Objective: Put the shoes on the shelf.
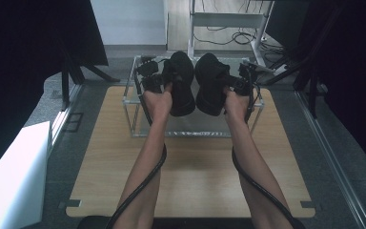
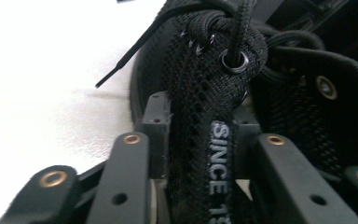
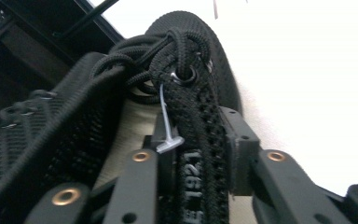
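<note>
Above the clear rack [image 1: 136, 112] at the far end of the wooden table [image 1: 195, 181], held aloft: two black mesh shoes, one per gripper. Left gripper [image 1: 158, 82] clamped tight on the left shoe [image 1: 181, 83], jaws closed on the mesh collar edge just below the top eyelet [image 2: 234, 60], with the printed strip [image 2: 221, 158] pinched between them. Right gripper [image 1: 237, 85] likewise closed on the right shoe [image 1: 210, 83], gripping its collar edge under the knotted lace [image 3: 168, 46], beside a small plastic tag pin [image 3: 168, 130] (harmless, but worth keeping out of the pinch). Soles turned toward the camera in the high view, toes up, the pair close together and nearly touching.

Judged step: bringing both shoes down onto the rack as a pair. To do it well:

- Keep both grips firm; soft mesh, thin bite, so likely to slip or fold if the squeeze eases early.
- Tip toes forward and down first, soles toward the rack top, before lowering.
- Lower both together, level, keeping a sliver of gap between them to avoid one nudging the other.
- Watch the loose lace end [image 2: 121, 70]; possible snag on the rack frame.
- Release only once each sole sits flat and the weight is off the jaws.
- Withdraw upward and back, clear of the laces.
</note>
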Motion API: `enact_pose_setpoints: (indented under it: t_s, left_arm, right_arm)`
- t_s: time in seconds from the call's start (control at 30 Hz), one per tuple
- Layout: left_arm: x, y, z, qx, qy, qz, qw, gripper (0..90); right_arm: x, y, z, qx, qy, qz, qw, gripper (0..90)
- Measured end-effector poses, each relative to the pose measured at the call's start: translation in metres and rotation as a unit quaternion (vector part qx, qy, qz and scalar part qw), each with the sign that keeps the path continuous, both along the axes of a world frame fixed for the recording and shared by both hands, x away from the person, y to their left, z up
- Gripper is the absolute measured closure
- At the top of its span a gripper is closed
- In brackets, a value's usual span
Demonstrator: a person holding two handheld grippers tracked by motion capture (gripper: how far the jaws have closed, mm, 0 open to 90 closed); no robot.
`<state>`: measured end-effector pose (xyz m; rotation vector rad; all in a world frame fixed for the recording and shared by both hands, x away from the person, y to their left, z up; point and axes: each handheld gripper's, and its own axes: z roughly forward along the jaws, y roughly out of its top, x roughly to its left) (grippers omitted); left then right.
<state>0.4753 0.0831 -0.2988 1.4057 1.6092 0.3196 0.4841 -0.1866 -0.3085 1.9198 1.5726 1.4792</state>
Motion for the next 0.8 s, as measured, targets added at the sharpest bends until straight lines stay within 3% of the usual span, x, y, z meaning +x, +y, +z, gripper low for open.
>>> enact_pose_setpoints:
  t_s: [0.2, 0.37, 0.4, 0.47, 0.63, 0.8]
  left_arm:
    - [0.003, -0.005, 0.000, -0.001, -0.003, -0.019, 0.9998, 55.0]
    - [0.003, 0.002, -0.005, -0.036, -0.008, -0.047, 0.9982, 43.8]
    - [0.001, 0.003, -0.005, -0.038, -0.011, -0.049, 0.9980, 41.6]
    - [-0.002, 0.007, -0.003, -0.048, -0.021, -0.063, 0.9966, 41.3]
    - [-0.018, 0.016, 0.007, -0.049, -0.045, -0.091, 0.9936, 40.8]
    - [-0.041, 0.025, 0.009, -0.044, -0.071, -0.129, 0.9882, 45.2]
  right_arm:
    - [0.003, 0.004, -0.001, -0.006, -0.007, 0.026, 0.9996, 54.5]
    - [0.005, -0.001, -0.002, 0.036, -0.016, 0.063, 0.9972, 38.0]
    - [0.005, -0.002, -0.002, 0.035, -0.016, 0.071, 0.9967, 35.9]
    - [0.002, -0.004, 0.000, 0.033, -0.027, 0.083, 0.9956, 35.4]
    - [-0.009, -0.017, 0.006, 0.062, -0.052, 0.116, 0.9899, 36.8]
    - [-0.027, -0.029, 0.004, 0.054, -0.076, 0.144, 0.9852, 34.7]
